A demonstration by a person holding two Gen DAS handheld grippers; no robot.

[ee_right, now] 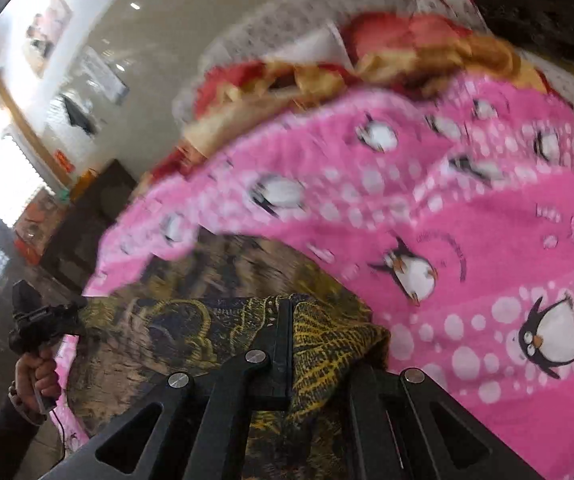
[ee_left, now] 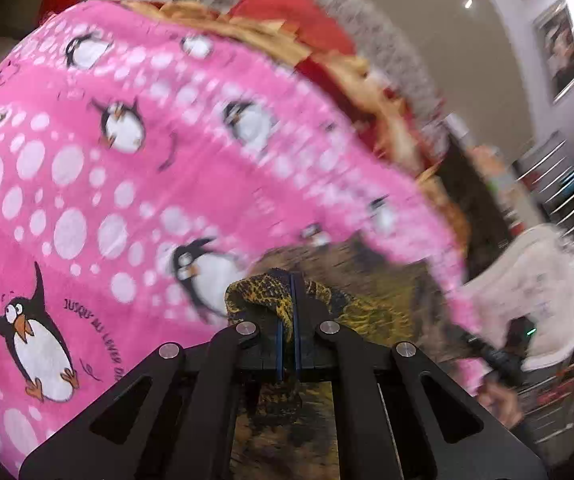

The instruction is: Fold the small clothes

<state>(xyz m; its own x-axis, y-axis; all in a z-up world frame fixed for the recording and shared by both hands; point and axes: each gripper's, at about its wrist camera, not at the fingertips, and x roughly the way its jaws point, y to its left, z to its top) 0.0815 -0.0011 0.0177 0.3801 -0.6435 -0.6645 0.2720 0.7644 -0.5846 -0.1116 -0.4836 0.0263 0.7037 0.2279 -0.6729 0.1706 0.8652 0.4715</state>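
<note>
Both tongs pinch the dark, yellow-patterned knit garment [ee_left: 263, 292] at its corners, left tongs [ee_left: 291, 280] and right tongs [ee_right: 287, 304] pressed together on it over the near pink penguin-print blanket [ee_left: 127, 160]; folding looks barely begun; no finished fold shows.

pink penguin blanket [ee_left: 135, 168] open ahead, red-and-tan heap [ee_left: 299, 32] blocking far edge

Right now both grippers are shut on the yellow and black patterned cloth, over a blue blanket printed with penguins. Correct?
Not quite. The blanket is pink, not blue, as both wrist views show. The rest holds: the left gripper and the right gripper are each shut on the yellow and black patterned cloth, and the blanket is printed with penguins.
</note>
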